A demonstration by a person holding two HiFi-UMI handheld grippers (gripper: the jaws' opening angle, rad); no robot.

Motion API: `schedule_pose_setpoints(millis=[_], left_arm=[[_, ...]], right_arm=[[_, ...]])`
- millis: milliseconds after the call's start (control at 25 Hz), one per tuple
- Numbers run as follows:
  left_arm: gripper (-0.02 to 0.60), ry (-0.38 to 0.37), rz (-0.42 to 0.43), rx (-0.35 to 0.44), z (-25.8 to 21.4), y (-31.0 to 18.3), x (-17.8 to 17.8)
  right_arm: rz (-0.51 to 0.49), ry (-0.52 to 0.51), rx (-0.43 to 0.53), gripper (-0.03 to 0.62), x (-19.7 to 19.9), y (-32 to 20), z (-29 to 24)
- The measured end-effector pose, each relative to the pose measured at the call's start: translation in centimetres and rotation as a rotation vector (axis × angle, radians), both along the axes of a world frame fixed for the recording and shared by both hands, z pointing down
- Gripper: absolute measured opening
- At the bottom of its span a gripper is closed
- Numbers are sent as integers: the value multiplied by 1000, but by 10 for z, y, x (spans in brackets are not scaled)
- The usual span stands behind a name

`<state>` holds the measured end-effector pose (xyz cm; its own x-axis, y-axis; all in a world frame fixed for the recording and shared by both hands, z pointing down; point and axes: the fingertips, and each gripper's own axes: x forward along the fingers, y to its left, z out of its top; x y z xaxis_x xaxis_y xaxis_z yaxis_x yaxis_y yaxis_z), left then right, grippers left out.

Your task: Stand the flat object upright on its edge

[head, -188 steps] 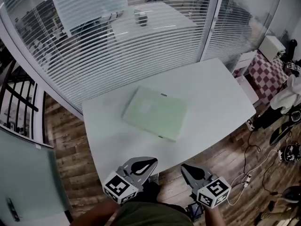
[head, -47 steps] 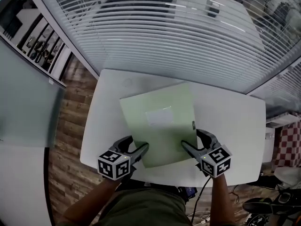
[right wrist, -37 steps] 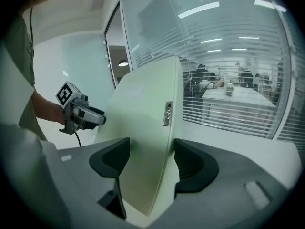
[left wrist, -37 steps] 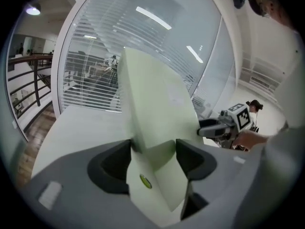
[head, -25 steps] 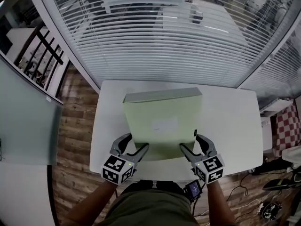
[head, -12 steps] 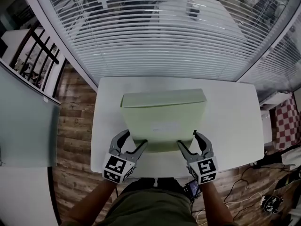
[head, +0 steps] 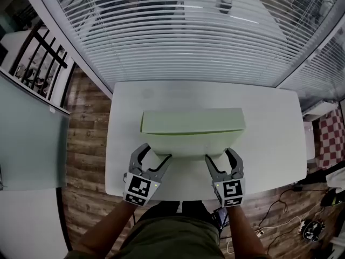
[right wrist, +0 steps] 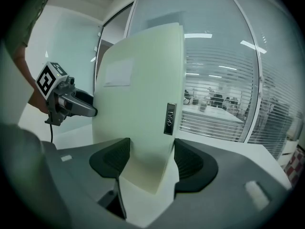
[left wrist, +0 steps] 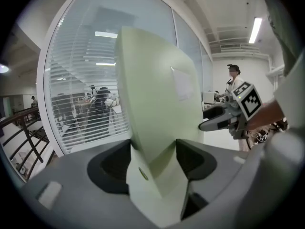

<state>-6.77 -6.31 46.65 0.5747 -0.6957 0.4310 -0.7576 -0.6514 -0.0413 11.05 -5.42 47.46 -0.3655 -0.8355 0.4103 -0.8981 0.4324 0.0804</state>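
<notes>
Light in the head view is even and diffuse, with no hard shadows. The white surface (head: 269, 123) around the flat object (head: 191, 124) is bright, close to washed out. The object's top edge is paler than the shaded face below it. Behind the object, the blinds (head: 178, 42) bow with wide-angle distortion.

Both gripper views are fisheye circles with black corners. In the left one, a ceiling strip light (left wrist: 256, 30) glows up and right of the object, and the fingers (left wrist: 112, 165) at its foot are soft. The right one has a cool teal cast, and light streaks glare on the glass wall (right wrist: 224, 70) right of the object.
</notes>
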Motion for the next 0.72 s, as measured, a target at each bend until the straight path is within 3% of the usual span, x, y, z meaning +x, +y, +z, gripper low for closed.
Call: schedule_pose_setpoints(millis=[720], left_arm=[[276, -90, 6, 58, 22, -15, -1]], right_arm=[[70, 29, 12, 298, -3, -12, 28]])
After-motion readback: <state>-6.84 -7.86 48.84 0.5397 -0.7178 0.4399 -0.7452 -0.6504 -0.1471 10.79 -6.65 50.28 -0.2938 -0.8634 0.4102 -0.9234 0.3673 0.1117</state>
